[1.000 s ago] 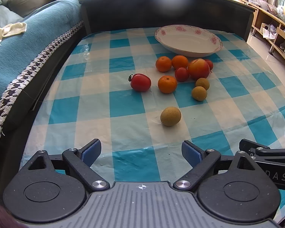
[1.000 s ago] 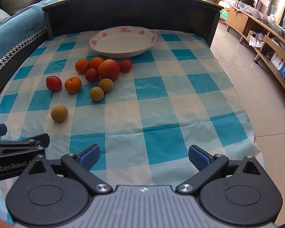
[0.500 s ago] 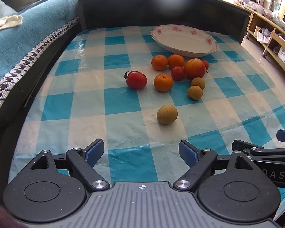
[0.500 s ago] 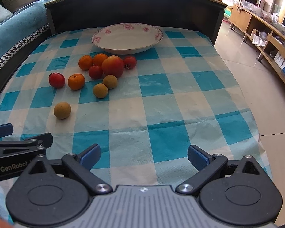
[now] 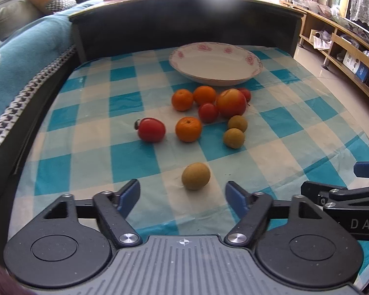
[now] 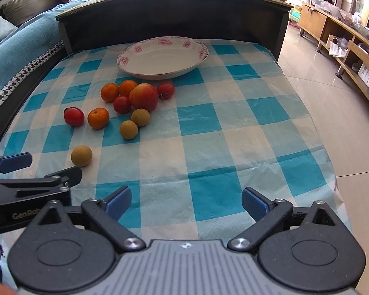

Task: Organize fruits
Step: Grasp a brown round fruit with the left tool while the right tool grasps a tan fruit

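- The nearest fruit, a lone brown-green longan [image 5: 195,176], lies on the checked cloth of the worktop [image 5: 135,162], well apart from the rest and just ahead of the left tongs [image 5: 182,195].
- The left tongs have just been closing and now stand at a middling gap; the longan sits just beyond the blue pads [image 5: 129,194], not yet between them, and nothing is gripped.
- Judged from this, the step in hand is the approach to the first pick: the near longan is being lined up for a grasp.
- Farther off lies the main cluster: three oranges [image 5: 188,129], a large red-yellow apple [image 5: 231,102], small red tomatoes [image 5: 151,130] and two more longans [image 5: 233,138], all loose on the cloth, several touching one another.
- Beyond the cluster, at the far side, stands a white dish with a pink flower rim [image 5: 215,62]. It looks empty, so no fruit seems sorted yet; it is the likely place for them.
- The right tongs [image 6: 186,202] hang wide over bare cloth on the right, holding nothing, with all the fruit to their far left.
- Next move, as I read it: push the left tongs forward and down until the pads flank the longan, then close gently, since a round fruit may roll off on the slick cloth.
- A dark headboard-like panel [image 6: 174,17] closes the far edge; a blue-covered sofa [image 5: 24,56] runs along the left.
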`<action>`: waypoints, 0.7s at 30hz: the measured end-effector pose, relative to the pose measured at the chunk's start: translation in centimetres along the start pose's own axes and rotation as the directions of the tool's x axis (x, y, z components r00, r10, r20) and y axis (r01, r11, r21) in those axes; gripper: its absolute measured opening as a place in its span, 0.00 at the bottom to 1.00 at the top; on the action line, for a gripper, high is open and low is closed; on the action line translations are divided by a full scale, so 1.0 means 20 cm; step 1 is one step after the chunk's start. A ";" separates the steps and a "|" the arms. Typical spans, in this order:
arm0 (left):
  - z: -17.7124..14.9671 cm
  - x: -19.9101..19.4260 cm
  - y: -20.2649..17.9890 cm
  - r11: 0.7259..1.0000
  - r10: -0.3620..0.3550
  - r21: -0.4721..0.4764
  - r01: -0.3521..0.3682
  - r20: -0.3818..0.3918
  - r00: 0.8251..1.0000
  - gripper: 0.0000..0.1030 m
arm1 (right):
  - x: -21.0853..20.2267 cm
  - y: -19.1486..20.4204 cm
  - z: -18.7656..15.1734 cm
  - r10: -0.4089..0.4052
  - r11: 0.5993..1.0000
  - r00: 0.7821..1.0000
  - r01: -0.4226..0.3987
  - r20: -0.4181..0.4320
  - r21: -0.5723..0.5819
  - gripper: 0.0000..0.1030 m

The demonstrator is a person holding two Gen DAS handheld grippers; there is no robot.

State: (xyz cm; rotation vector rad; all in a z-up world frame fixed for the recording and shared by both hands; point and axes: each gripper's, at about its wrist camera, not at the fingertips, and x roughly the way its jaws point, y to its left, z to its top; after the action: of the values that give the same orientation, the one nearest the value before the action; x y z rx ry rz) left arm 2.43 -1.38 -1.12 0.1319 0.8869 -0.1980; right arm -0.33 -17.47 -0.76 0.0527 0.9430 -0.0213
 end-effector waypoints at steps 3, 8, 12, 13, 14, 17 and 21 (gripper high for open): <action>0.02 0.04 -0.01 1.000 -0.015 0.008 0.015 -0.008 1.000 0.68 | 0.00 -0.03 0.02 0.001 1.000 1.000 -0.001 0.001 0.013 0.87; 0.02 0.09 -0.01 1.000 -0.025 0.013 0.026 -0.017 1.000 0.61 | 0.02 -0.06 0.03 0.023 0.999 1.000 -0.023 -0.012 0.042 0.82; 0.01 0.11 -0.01 0.999 -0.042 0.022 0.043 -0.027 0.999 0.55 | 0.04 -0.06 0.05 0.051 0.998 0.998 -0.050 -0.027 0.046 0.71; 0.01 0.11 -0.01 0.999 -0.043 0.029 0.044 -0.024 0.999 0.53 | 0.05 -0.06 0.06 0.064 0.997 0.997 -0.062 -0.032 0.051 0.69; 0.01 0.11 -0.01 0.998 -0.047 0.029 0.047 -0.022 0.999 0.51 | 0.05 -0.06 0.06 0.075 0.996 0.997 -0.073 -0.034 0.054 0.64; 0.03 0.12 -0.01 0.998 -0.053 0.024 0.054 -0.020 0.998 0.44 | 0.06 -0.06 0.09 0.101 0.994 0.994 -0.100 -0.030 0.050 0.57; 0.03 0.12 0.01 0.997 -0.070 0.017 0.070 -0.023 0.997 0.36 | 0.09 -0.02 0.15 0.132 0.991 0.991 -0.132 -0.027 0.012 0.56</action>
State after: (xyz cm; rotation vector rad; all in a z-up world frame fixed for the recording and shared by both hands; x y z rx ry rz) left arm 4.43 -1.56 -2.56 0.1193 0.9128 -0.2702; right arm 3.13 -18.02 -0.52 0.1248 0.9653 0.0972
